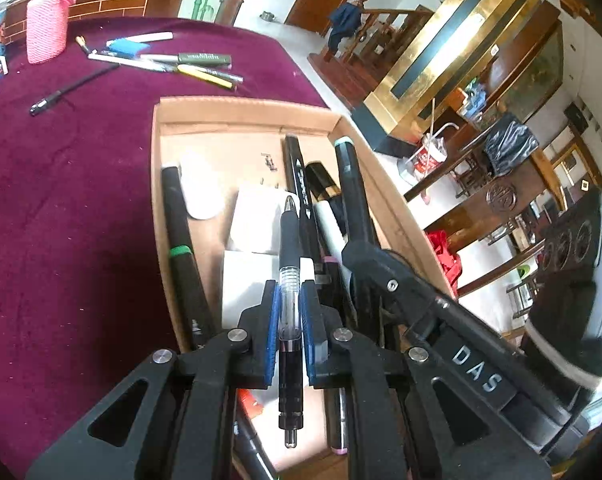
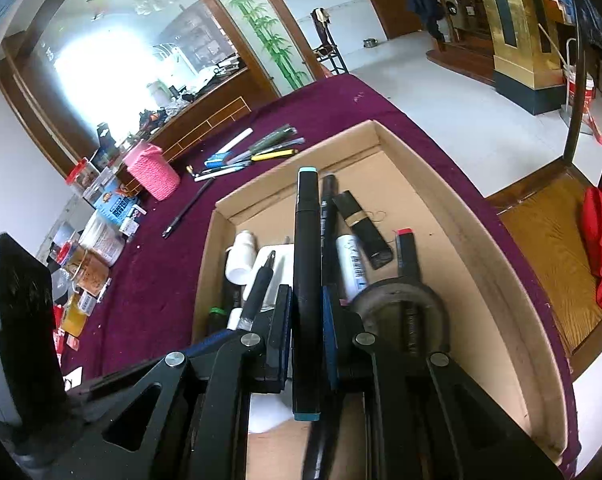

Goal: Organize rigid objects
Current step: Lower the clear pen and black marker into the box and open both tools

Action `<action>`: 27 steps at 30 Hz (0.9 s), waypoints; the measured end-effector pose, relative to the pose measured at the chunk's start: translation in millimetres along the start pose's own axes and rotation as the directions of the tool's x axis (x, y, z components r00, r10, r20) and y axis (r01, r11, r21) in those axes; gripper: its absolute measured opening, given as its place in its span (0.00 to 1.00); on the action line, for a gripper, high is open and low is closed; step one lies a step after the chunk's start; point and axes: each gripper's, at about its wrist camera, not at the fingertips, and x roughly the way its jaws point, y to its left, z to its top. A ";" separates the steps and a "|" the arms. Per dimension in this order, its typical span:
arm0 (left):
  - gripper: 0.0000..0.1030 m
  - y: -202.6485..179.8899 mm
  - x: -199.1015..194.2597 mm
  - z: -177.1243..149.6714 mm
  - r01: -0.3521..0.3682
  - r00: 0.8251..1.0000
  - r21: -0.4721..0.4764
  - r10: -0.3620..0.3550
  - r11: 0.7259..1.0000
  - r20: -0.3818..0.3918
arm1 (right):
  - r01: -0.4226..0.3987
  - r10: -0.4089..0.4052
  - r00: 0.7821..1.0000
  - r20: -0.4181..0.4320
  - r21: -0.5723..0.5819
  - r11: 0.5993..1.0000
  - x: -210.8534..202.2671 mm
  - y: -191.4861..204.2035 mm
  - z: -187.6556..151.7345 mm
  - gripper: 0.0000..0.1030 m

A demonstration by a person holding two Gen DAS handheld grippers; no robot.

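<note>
Burgundy velvet covers the table we work over, and a shallow cardboard box sits on it near the edge, with pale floor, a wooden staircase and a gilded pillar beyond. Our left gripper is clamped on a clear-barrelled black pen, which runs lengthwise between the blue pads with its tip pointing into the box and its back end sticking out toward us. Our right gripper is closed on a thick black marker with teal end caps, held the same way above the box contents.

Much of the box floor is hidden behind our two tools. We can make out a black marker with a green band along the left wall, white blocks near the middle whose nature we cannot tell, a small white bottle, a black tube with a gold band, and a white tube with blue print. A dark ring-shaped item beside the right gripper is partly covered, and we cannot identify it. Print on the markers is too small to read.

Farther back on the velvet lies a loose cluster of pens, a single black pen apart from them, and a pink knitted holder standing upright. Boxes and jars crowd the far-left side of the table, blurred by the lens.
</note>
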 end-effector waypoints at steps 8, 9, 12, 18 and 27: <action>0.08 -5.7 -1.7 -5.5 -0.040 0.998 0.044 0.038 0.998 0.056 | 0.035 -0.035 0.999 -0.016 -0.036 0.999 8.9 -2.3 0.6 0.13; 0.08 -7.9 0.0 -6.7 -0.044 0.997 0.050 0.041 0.998 0.060 | 0.047 -0.048 0.999 -0.012 -0.044 0.998 8.3 -1.7 0.3 0.13; 0.08 -8.7 0.1 -8.2 -0.041 0.997 0.055 0.038 0.998 0.066 | 0.063 -0.063 0.998 -0.005 -0.047 0.997 6.0 -2.5 -1.2 0.13; 0.09 -6.7 -0.6 -8.3 -0.019 0.998 0.044 0.017 0.999 0.055 | 0.052 -0.053 0.999 -0.008 -0.039 0.998 5.7 -4.2 -0.7 0.13; 0.48 -11.9 -11.1 -13.1 -0.037 0.996 0.059 0.032 0.998 0.082 | 0.067 -0.061 0.993 0.104 -0.055 0.996 -14.4 1.2 1.7 0.32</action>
